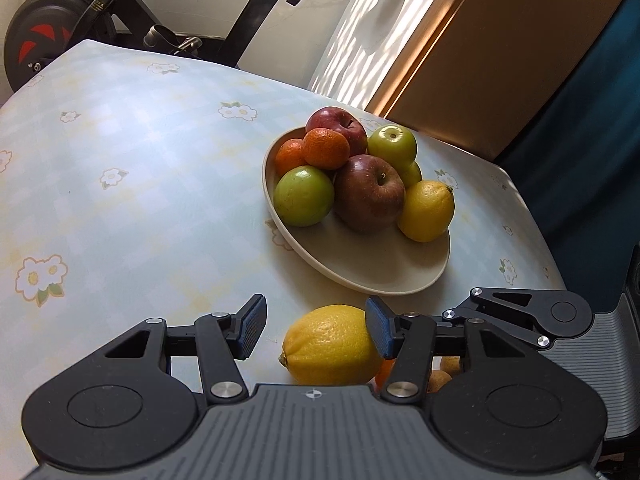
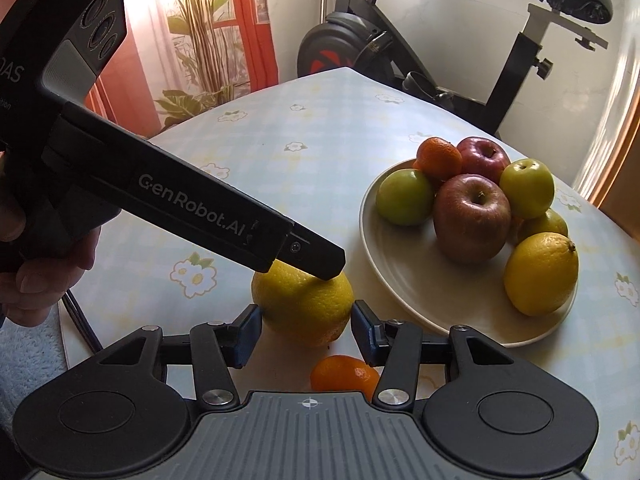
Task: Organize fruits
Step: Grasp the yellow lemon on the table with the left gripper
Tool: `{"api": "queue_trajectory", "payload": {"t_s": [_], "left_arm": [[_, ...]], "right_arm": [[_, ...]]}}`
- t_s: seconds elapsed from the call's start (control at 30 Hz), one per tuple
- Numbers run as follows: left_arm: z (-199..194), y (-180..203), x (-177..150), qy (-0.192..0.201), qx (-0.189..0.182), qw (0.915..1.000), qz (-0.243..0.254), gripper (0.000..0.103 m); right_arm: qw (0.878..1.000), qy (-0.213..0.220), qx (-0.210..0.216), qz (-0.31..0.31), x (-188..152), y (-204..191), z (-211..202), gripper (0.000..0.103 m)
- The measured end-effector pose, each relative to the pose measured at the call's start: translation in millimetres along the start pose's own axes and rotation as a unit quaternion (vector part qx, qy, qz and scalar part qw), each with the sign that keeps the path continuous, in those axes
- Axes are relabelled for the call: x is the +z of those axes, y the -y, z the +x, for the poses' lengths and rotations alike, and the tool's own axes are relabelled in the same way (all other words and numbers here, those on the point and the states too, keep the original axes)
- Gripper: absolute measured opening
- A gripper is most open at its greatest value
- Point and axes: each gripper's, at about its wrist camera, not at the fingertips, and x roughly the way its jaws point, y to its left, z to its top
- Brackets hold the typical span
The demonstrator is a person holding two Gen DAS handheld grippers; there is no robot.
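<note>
Checked, flowered tablecloth (image 1: 120, 160) in a sunlit room, exercise bike (image 2: 360, 52) parked behind, potted plant (image 2: 200, 20) off to one side.

Plate (image 1: 380, 276) well stocked: red apples, green apples, small oranges and one lemon piled toward its far side, bare near rim free for more. Second lemon (image 1: 328, 344) loose on the cloth just short of that rim, probably next to go on the plate.

Left gripper (image 1: 316, 320) angled down over the loose lemon, fingers parted and not clamped: one pad against the fruit's side, the other clear of it with cloth visible between. Seen from the right wrist, one fingertip touching the lemon's top, a hand (image 2: 36, 280) wrapped round the handle.

Right gripper (image 2: 306, 320) low at the same lemon from the near side, a pad close at either flank; pressing or merely flanking, cannot tell.

Small orange (image 2: 344, 372) loose on the cloth nearer than the lemon, under the right gripper; brownish bits beside it, too hidden to name. Two grippers crowding one fruit: likely to foul each other. Plate rim close by, likely to be knocked on a low lift.
</note>
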Motion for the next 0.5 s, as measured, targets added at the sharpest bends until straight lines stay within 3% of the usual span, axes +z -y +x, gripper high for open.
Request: {"api": "queue_trajectory", "payload": {"t_s": [0.23, 0.37, 0.5], "left_arm": [[-5.3, -20.9, -10.2, -0.006, -0.039, 0.9971, -0.065, 0.056], [-3.2, -17.7, -11.2, 0.002, -0.041, 0.9976, -0.057, 0.054], [-2.9, -15.5, -11.7, 0.009, -0.047, 0.9975, -0.052, 0.046]], "right_arm": [[0.999, 0.018, 0.012, 0.05, -8.0, 13.0, -1.7, 0.045], [0.998, 0.02, 0.012, 0.06, -9.4, 14.9, -2.0, 0.046], [0.997, 0.021, 0.012, 0.067, -9.4, 16.6, -0.5, 0.048]]}}
